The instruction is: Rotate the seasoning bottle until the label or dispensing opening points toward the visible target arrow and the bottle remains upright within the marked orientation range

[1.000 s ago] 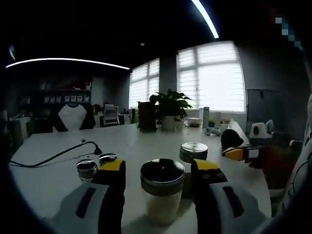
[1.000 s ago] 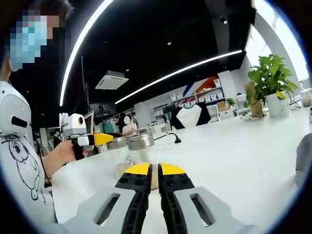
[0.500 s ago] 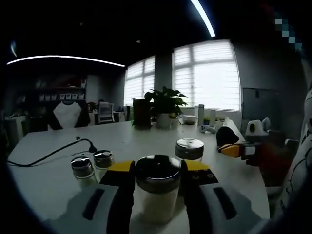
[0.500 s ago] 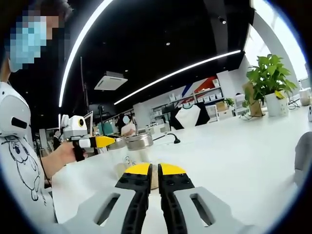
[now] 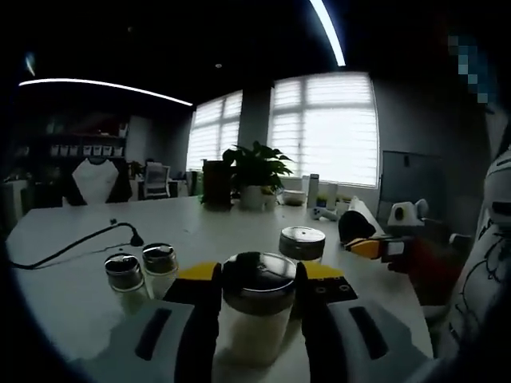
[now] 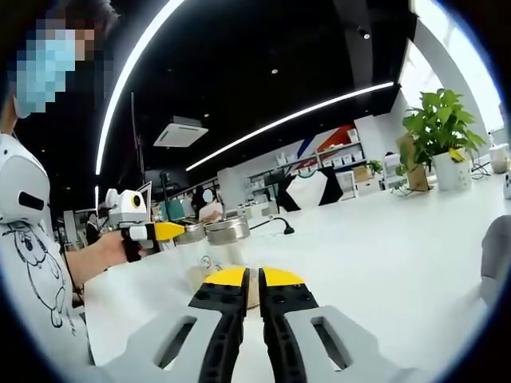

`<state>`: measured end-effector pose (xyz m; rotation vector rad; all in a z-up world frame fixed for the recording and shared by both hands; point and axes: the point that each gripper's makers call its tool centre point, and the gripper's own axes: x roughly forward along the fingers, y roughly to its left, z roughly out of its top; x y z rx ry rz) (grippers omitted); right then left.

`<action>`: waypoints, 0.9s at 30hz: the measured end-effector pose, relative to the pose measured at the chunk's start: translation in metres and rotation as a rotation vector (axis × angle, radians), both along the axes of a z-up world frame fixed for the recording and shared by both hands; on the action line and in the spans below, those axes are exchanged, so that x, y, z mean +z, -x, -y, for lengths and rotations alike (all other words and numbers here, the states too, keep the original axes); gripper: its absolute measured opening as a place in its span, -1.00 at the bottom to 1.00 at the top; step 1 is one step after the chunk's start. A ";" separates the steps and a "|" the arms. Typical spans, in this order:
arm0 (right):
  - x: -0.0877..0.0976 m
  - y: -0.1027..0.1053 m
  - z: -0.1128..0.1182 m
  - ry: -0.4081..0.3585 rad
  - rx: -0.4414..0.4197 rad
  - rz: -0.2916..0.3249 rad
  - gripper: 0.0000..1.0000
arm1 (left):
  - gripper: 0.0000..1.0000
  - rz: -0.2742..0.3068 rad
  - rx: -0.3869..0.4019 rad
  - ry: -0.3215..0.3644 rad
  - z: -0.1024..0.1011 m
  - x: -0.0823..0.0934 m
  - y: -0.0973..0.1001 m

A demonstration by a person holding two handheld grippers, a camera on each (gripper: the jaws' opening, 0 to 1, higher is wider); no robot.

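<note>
**A:** So, left gripper view first: what worries you?

**B:** My left gripper [image 5: 257, 281] has its jaws drawn in against the seasoning bottle [image 5: 256, 307] at lower centre of the frame, one yellow-tipped jaw on each side just under the metal lid. I judge the hold sits high on the bottle, so if I turn the wrist off the bottle's own axis it could tip or skid on the white table [image 5: 72, 247]. I also cannot find a target arrow or a label, so I risk turning it past the mark without knowing.

**A:** Anything close enough to hit?

**B:** A second jar [image 5: 302, 244] stands just behind, right of centre, and two small shakers [image 5: 144, 267] stand to the lower left. A wide swing could knock either. A black cable [image 5: 76, 246] runs along the left, well apart, and a potted plant [image 5: 251, 171] sits far back in the middle.

**A:** And the right gripper view?

**B:** My right gripper [image 6: 253, 281] rises from bottom centre with its jaws pressed together, nothing between them. It sits over bare table, so it gives no steadying help if the bottle leans.

**A:** Where is the bottle there?

**B:** At centre left, beyond my closed jaws and apart from them, the seasoning bottle [image 6: 228, 239] stands with the left gripper [image 6: 164, 231] reaching in from the left edge, held by my hand [image 6: 100, 251].
</note>
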<state>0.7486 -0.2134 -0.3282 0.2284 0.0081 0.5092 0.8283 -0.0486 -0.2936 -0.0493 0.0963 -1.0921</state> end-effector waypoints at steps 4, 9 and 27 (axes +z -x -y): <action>0.000 0.000 0.001 0.002 0.000 0.000 -0.96 | -0.21 -0.002 -0.051 0.011 0.000 0.000 0.000; 0.000 0.000 0.000 0.012 0.006 -0.001 -0.96 | -0.21 0.001 -0.141 0.015 0.000 0.000 0.000; -0.004 0.006 -0.019 0.191 0.106 -0.018 -0.95 | -0.21 0.027 -0.343 -0.038 0.002 -0.002 0.003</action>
